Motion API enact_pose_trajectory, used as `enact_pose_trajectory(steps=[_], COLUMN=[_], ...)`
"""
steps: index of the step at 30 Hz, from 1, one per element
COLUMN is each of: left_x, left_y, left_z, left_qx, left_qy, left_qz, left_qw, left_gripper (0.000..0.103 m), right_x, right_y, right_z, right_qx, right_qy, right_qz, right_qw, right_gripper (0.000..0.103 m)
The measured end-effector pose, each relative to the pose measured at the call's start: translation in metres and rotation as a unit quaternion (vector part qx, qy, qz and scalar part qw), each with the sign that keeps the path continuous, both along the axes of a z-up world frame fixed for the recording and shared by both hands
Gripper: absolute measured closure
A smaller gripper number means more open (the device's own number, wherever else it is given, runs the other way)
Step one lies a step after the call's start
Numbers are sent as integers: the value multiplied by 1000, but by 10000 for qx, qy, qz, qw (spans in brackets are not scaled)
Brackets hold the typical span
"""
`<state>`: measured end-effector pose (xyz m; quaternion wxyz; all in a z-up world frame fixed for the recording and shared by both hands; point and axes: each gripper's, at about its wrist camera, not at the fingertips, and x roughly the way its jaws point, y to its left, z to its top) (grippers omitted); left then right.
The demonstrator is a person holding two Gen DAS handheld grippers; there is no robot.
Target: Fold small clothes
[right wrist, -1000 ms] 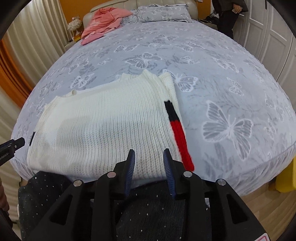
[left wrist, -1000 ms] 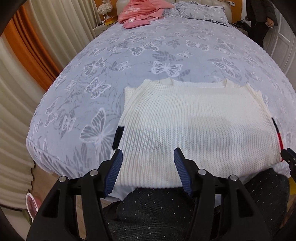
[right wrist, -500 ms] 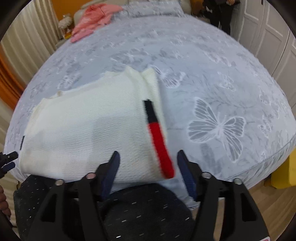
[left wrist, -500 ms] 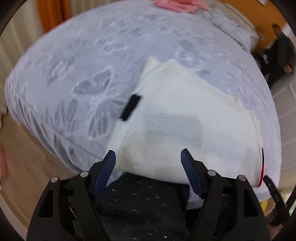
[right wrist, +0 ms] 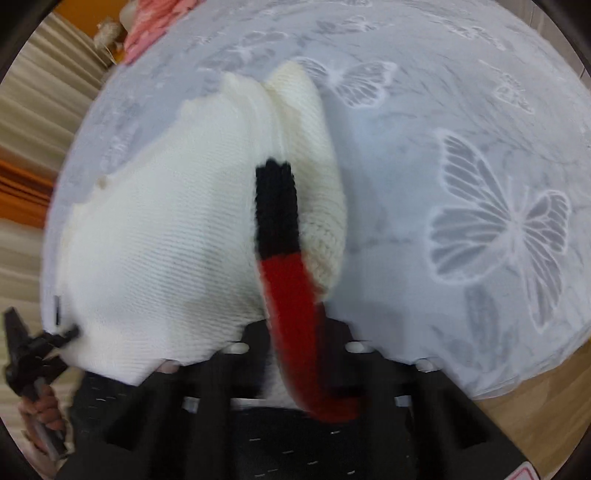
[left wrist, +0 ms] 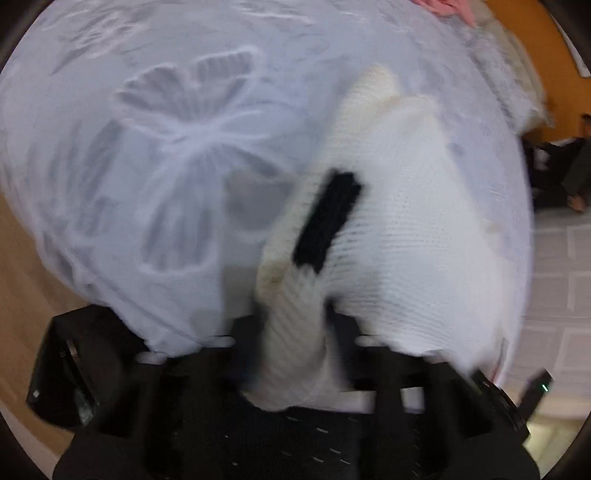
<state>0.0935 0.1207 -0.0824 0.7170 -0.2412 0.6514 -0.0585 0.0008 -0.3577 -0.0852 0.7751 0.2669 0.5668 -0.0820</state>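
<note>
A cream knit sweater [left wrist: 406, 240] lies on the bed near its front edge, with a black stripe [left wrist: 327, 218] on its left side. My left gripper [left wrist: 291, 332] is shut on the sweater's near left corner, and the knit bunches between its jaws. In the right wrist view the sweater [right wrist: 166, 229] shows a black and red stripe [right wrist: 280, 236]. My right gripper [right wrist: 295, 339] is shut on the near right corner at the red stripe. Both views are blurred by motion. The left gripper [right wrist: 33, 343] also shows at the far left.
The bed has a grey bedspread with white butterflies [right wrist: 480, 184]. Pink clothes [right wrist: 155, 29] lie at the far end. Curtains [right wrist: 29, 129] hang on the left. Wooden floor [left wrist: 22, 288] lies below the bed edge. A person [left wrist: 557, 166] sits at the far right.
Both grippers have moved forward and down onto the sweater's near corners and closed on them. They were open half a second ago. The near hem now bunches up in the jaws.
</note>
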Motion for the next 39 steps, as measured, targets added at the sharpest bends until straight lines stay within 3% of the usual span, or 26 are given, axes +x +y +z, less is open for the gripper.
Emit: enact_pose_trajectory(steps=[3,5,8,10,11,13,15,18,19,22,26,27,28,29,30,31,33,36,39], left_x=[-3,-9,-12,-11,-15,-21,-23,-1,11,54,99,106,109,113,114,115,109,111,127], left_y=[4,7,3,-3,-3,0,-9,-26,-33,-54,-71,-74,-80,-82,-83,-84,-81,-92,-102], left_z=[32,49,31,8,4,23,63,99,105,93,45,35,28,21,17,17,35,68,69], left_qx=[-249,-320,-27,346,433,471,929,1263,1250,1011,1051,1044,1109,1200,1142,954,766,839,917], left_qy=[-180,-203,100,365,399,77,-576,-1285,-1430,-1456,-873,-795,-751,-698,-663,-620,-916,-1469,-1501], left_qz=[12,-16,-113,-221,-190,-175,-452,-763,-858,-1096,-1023,-1054,-1055,-1084,-1124,-1155,-1110,-1341,-1332], left_qw=[9995,9993,9999,9985,9981,9987,9930,9807,9780,9780,9853,9857,9854,9844,9849,9868,9866,9764,9753], left_gripper=[88,88,87,81,81,81,77,50,42,38,38,42,53,64,93,93,93,93,92], right_x=[-11,-20,-23,-23,-27,-37,-43,-20,-3,51,108,115,124,128,123,122,113,105,124], right_y=[1,-1,-1,-3,-4,-9,-14,-19,-19,-16,-12,-13,-12,-12,-11,-9,-7,-12,-25], right_z=[46,59,26,-9,-10,6,35,63,68,67,41,35,23,14,9,7,22,64,55], right_qx=[-395,-533,-807,-724,-698,-725,-929,-893,-874,-983,-1206,-1305,-1320,-1286,-1135,-969,-950,-1175,-1291], right_qy=[-486,-536,-40,492,426,120,-246,-652,-731,-778,-442,-330,-180,-87,-72,-93,-379,-1048,-931], right_qz=[132,195,375,458,390,214,49,159,248,553,795,791,796,824,888,936,864,672,533], right_qw=[9979,9969,9960,9951,9959,9971,9954,9937,9932,9906,9885,9877,9879,9882,9895,9908,9910,9852,9858], right_gripper=[91,91,87,77,71,64,57,42,42,40,38,37,37,40,71,96,96,96,95])
